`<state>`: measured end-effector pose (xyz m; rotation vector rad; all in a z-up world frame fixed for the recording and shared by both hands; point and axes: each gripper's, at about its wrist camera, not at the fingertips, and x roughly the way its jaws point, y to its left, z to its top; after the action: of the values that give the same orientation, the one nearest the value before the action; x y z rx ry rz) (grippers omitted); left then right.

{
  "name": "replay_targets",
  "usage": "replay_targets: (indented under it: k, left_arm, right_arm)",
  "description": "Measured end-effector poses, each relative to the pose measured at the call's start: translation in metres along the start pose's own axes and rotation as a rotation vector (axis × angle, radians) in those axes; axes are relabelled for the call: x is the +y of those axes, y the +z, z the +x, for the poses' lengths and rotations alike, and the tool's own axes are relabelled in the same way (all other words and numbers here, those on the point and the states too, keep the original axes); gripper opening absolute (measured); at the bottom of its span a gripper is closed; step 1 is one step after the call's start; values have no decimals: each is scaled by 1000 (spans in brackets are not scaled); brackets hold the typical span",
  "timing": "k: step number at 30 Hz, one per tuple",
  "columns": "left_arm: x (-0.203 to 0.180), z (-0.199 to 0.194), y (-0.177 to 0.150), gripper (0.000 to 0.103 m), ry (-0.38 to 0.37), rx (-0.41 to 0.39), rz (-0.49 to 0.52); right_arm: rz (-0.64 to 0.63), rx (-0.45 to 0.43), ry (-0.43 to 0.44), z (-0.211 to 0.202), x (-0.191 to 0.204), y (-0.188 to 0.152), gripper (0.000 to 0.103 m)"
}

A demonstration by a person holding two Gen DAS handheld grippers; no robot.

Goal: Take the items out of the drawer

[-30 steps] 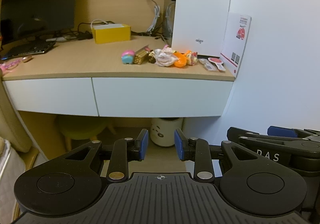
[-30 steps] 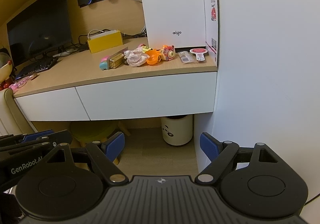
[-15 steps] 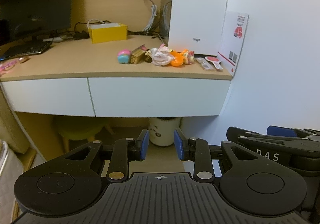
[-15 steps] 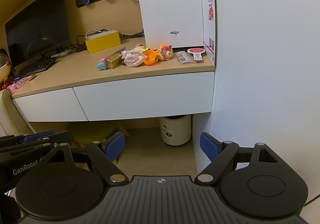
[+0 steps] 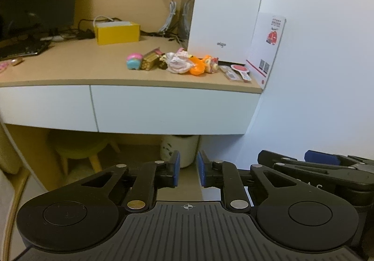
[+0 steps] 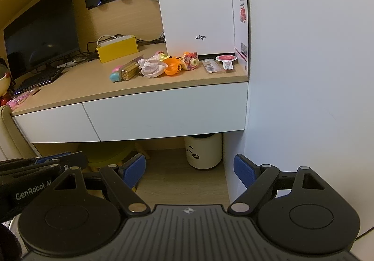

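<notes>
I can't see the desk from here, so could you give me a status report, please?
Left gripper narrowly open, right gripper wide, both empty. Right-hand drawer shut. Nothing blocking it.

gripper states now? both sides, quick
Left gripper: open with a narrow gap, holding nothing.
Right gripper: wide open, holding nothing.

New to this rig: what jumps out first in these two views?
The bright clutter of small toys and snacks strung along the desk in front of the tall white aigo box. Below it, both white drawer fronts sit closed. In the foreground the right gripper is wide open, the left gripper nearly closed, both empty.
</notes>
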<state>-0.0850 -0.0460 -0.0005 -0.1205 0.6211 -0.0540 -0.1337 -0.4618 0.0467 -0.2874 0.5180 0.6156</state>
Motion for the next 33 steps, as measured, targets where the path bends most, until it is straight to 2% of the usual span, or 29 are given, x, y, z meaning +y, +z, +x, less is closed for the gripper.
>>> replay_targets:
  k: [7,16,24,33]
  left_arm:
    - [-8,0,1,19,4,-24,33]
    - [-14,5,-3,18,58,5,28]
    - [-11,14,0,17,6,21,6]
    - [-13,23,14,15,-19,2,54]
  right_arm:
    - [6,-5,-6,1,-1,1,83]
    - [5,-5,-8,2,-2,2,83]
    - [-37,-8,-19,7,-3,4,83]
    - [-36,-19,-34,16,-3,15,83]
